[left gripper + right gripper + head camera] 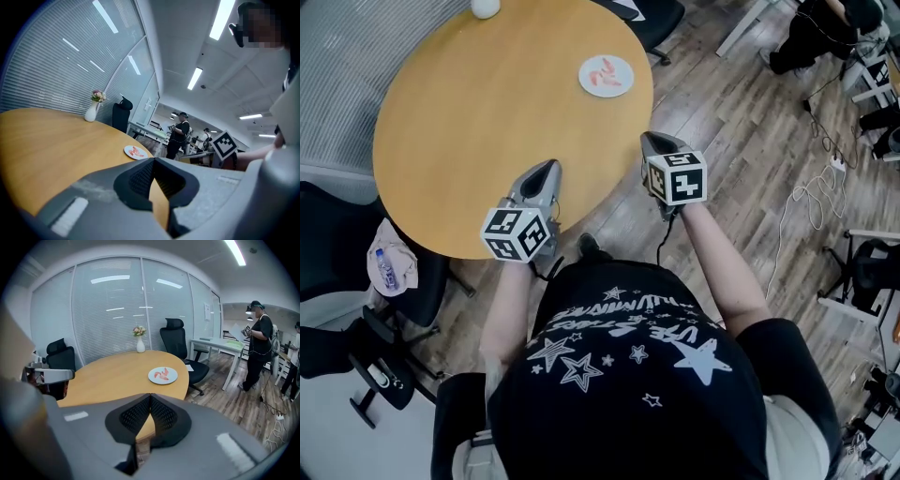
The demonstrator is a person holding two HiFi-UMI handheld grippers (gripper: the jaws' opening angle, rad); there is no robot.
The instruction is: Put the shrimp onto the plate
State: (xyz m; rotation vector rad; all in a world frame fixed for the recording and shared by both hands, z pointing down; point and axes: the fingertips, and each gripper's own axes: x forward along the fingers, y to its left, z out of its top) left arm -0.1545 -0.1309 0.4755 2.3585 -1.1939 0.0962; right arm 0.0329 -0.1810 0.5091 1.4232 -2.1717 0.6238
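the shrimp (606, 77) are a few pink pieces already lying on the white plate (626, 67), which sits on the far right part of the round table (487, 122). they are too small for me to call a long axis; the pieces seem to slant different ways. from my right claw (649, 139) the plate lies ahead across the wood, almost on the line of its jaws, and well apart. my left claw (551, 164) has it ahead and off to the right, farther away, so the right is the nearer one. both claws hang by the near edge of the table. the right one's jaws are closed tip to tip with nothing between them, and the left one's look the same, pads meeting and empty. i'd judge there is nothing left to carry.
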